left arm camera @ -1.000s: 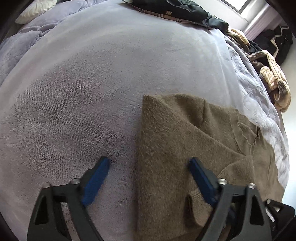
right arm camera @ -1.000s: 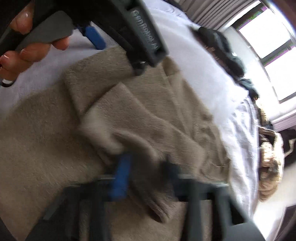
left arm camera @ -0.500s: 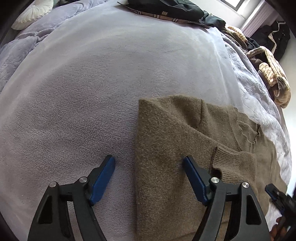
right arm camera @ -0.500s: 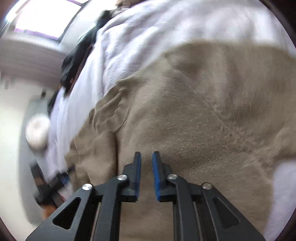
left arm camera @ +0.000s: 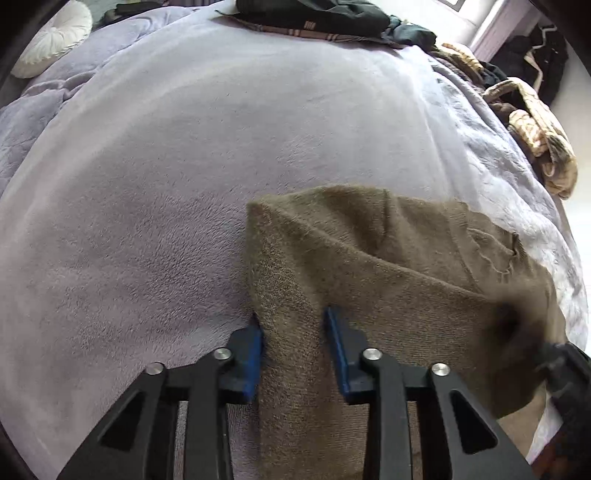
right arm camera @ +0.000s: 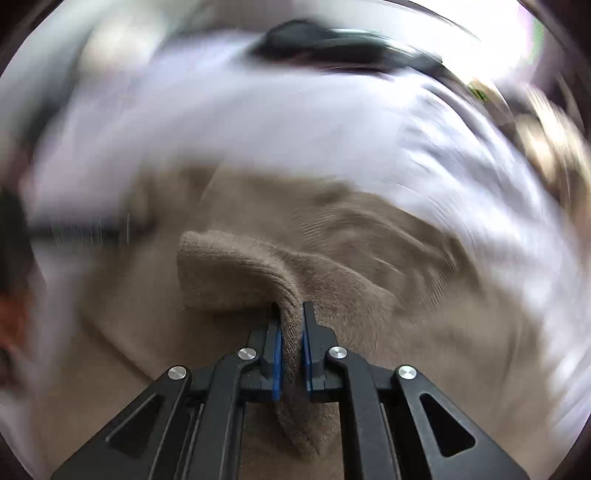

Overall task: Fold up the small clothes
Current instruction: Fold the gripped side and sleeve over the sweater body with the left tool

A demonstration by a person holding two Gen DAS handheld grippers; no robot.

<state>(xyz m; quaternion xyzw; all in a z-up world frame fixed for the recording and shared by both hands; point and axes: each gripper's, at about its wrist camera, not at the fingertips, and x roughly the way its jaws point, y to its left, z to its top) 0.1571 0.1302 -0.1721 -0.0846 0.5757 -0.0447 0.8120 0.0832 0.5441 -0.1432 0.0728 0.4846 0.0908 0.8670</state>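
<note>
Both tongs are taking hold of the sweater (left arm camera: 388, 280), which lies on the bed (left arm camera: 184, 177) at about 4 o'clock in the left view, its near-left corner at the picture's middle. The step in hand looks like gripping for the next fold, the sleeve already laid across the body.

The left tongs (left arm camera: 293, 332) straddle the sweater's left edge at 6 o'clock; the jaws are closing, a raised ridge of knit stands between the blue pads (left arm camera: 253, 354), and the pads already meet its sides. The right tongs (right arm camera: 291, 332) are clamped shut on a pinch of sweater, a ribbed cuff or hem that bulges out past the tips toward 11 o'clock and hangs down between the fingers; the rest of that view is smeared by motion.

Next, by my judgement, both grips must hold firm, then lift and carry the near edge over toward 12 o'clock, evenly so the edges meet.

The sweater is a soft, fuzzy olive-brown knit, thick and limp, ribbed at the trims. The bed cover is pale lilac fleece, plush. Dark clothes (left arm camera: 314, 16) lie at 12 o'clock, a tan patterned heap (left arm camera: 539, 140) at 2 o'clock, and a round white cushion (left arm camera: 51, 37) at 10 o'clock.
</note>
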